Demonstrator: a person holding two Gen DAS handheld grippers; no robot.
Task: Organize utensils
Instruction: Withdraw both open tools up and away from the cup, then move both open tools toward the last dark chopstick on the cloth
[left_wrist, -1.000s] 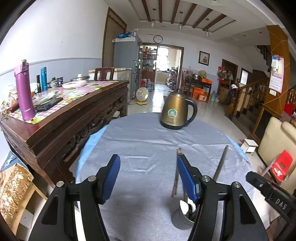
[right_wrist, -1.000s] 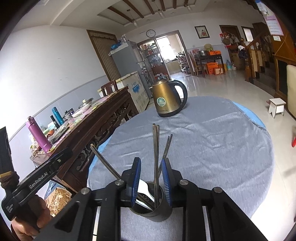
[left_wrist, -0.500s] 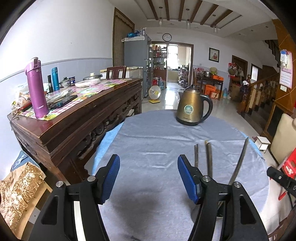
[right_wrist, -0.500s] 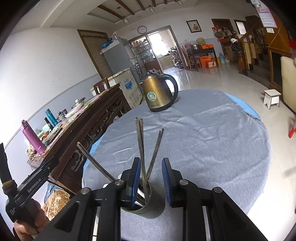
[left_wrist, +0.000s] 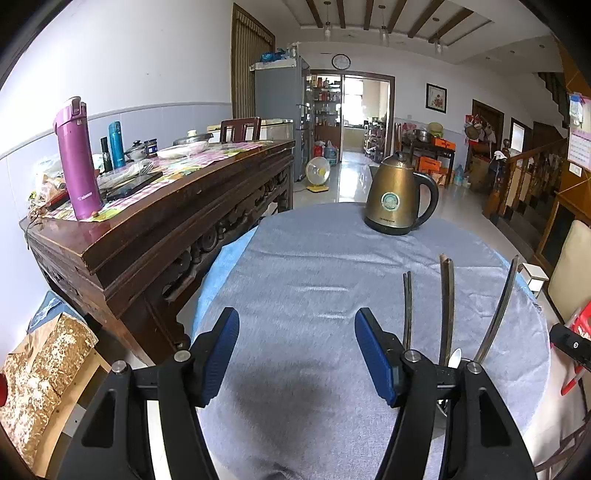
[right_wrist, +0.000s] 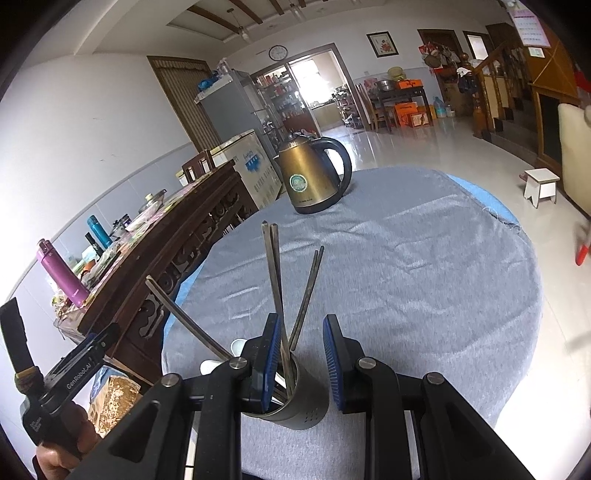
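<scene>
A metal utensil cup (right_wrist: 295, 404) stands on the round grey-clothed table (right_wrist: 424, 266), holding chopsticks (right_wrist: 275, 284), a flat metal handle (right_wrist: 184, 319) and white spoons (right_wrist: 236, 345). My right gripper (right_wrist: 299, 363) is open, just above and behind the cup, jaws astride its rim and gripping nothing. In the left wrist view my left gripper (left_wrist: 297, 354) is open and empty over bare cloth. The utensils (left_wrist: 447, 306) rise to its right, the cup hidden behind its right finger.
A gold kettle (left_wrist: 397, 197) stands at the table's far side. A dark wooden sideboard (left_wrist: 147, 221) with a purple flask (left_wrist: 75, 158) and clutter runs along the left. A small white stool (right_wrist: 541, 182) sits on the floor at right.
The right gripper has opened and drawn back from the chopsticks, which now stand free in the cup. The left gripper has shifted left and up, away from the cup.
</scene>
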